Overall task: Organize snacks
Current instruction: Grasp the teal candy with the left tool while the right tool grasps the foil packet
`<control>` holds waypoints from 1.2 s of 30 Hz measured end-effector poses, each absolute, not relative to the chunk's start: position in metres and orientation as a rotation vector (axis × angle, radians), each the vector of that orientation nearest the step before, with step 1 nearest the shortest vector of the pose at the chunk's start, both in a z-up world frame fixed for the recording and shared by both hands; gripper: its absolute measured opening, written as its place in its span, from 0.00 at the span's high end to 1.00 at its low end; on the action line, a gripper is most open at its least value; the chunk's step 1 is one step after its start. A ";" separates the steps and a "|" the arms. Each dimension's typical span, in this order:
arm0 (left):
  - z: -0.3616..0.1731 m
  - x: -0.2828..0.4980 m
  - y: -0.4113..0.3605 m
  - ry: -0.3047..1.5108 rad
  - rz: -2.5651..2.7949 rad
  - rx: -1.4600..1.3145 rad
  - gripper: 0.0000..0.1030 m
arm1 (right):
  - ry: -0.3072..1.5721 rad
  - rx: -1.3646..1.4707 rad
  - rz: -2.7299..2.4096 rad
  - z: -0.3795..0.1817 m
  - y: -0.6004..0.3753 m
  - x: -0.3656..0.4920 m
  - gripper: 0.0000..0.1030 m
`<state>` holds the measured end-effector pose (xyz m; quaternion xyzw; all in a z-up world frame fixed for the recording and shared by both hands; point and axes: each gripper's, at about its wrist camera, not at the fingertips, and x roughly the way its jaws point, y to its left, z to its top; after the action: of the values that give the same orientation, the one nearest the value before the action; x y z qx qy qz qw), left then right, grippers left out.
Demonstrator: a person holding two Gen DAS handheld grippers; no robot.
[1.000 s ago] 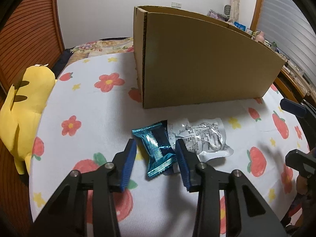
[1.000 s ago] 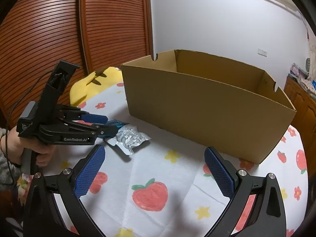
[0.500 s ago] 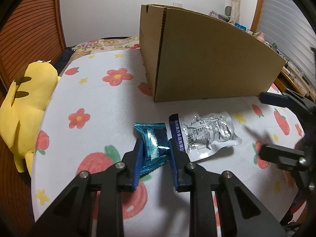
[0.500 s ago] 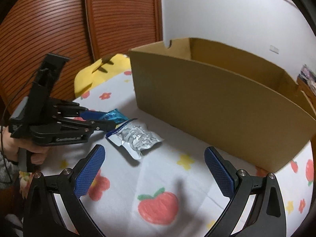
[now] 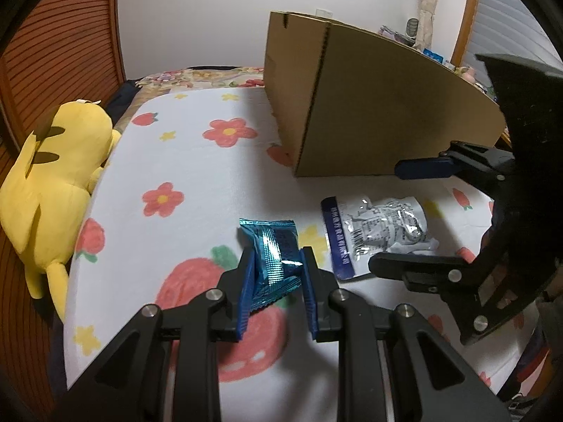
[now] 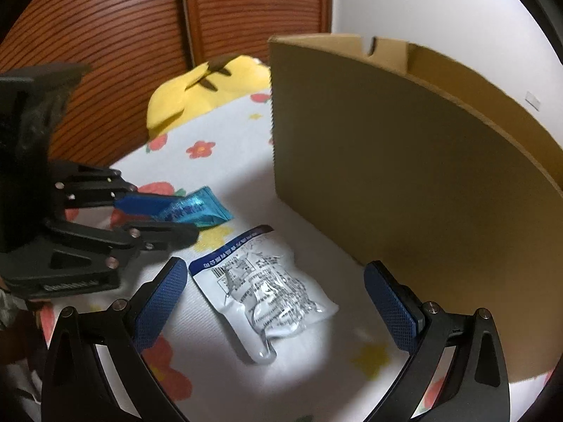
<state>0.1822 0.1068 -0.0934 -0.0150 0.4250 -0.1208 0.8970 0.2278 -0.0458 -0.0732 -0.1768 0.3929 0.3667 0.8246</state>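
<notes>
My left gripper (image 5: pixel 278 277) is shut on a teal foil snack packet (image 5: pixel 274 249) and holds it just above the flowered tablecloth; it also shows in the right wrist view (image 6: pixel 195 209). A silver-white snack pouch (image 5: pixel 380 232) lies flat on the cloth to its right. My right gripper (image 6: pixel 278 302) is open and hangs over that pouch (image 6: pixel 267 288), its blue pads either side of it. An open cardboard box (image 5: pixel 369 105) stands behind; its brown wall (image 6: pixel 404 161) fills the right of the right wrist view.
A yellow plush toy (image 5: pixel 52 165) lies at the table's left edge, seen also in the right wrist view (image 6: pixel 207 88). Brown slatted doors (image 6: pixel 140 35) stand behind. The flowered tablecloth (image 5: pixel 183 161) covers the table.
My left gripper has shut on the teal packet and drawn it left, away from the pouch. My right gripper has moved in and down over the silver pouch, still open.
</notes>
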 end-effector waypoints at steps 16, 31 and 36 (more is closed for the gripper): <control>-0.094 0.180 0.119 0.878 -0.232 -0.068 0.78 | 0.910 -0.448 0.860 -0.085 -0.041 0.210 0.16; -0.094 0.180 0.120 0.877 -0.224 -0.071 0.78 | 0.894 -0.443 0.803 -0.085 -0.037 0.214 0.25; -0.094 0.180 0.120 0.877 -0.221 -0.071 0.78 | 0.907 -0.418 0.780 -0.082 -0.045 0.217 0.37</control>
<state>0.1799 0.1202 -0.0941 -0.0345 0.4235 -0.1069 0.8989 0.2174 -0.0451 -0.0821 -0.1955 0.4239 0.3642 0.8059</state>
